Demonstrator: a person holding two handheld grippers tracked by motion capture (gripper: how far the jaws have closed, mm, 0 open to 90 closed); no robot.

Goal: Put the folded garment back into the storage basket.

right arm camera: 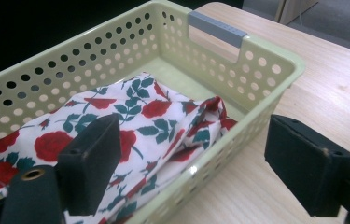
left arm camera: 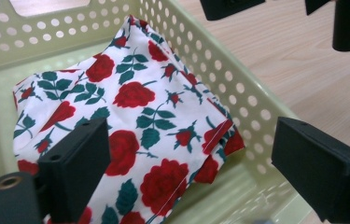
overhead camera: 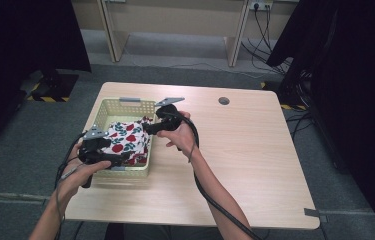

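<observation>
Both grippers, left (overhead camera: 117,160) and right (overhead camera: 147,128), hung with jaws spread and empty over the folded rose-print cloth (left arm camera: 135,135) in the basket (right arm camera: 256,60).

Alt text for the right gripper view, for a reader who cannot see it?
A folded white cloth printed with red roses lies inside a pale green perforated basket on a wooden table. The right gripper has its two black jaws apart in the foreground, holding nothing.

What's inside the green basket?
A folded white cloth with red roses lies inside the basket. Bare basket floor shows beside it. Anything under the cloth is covered, so I can't tell.
</observation>
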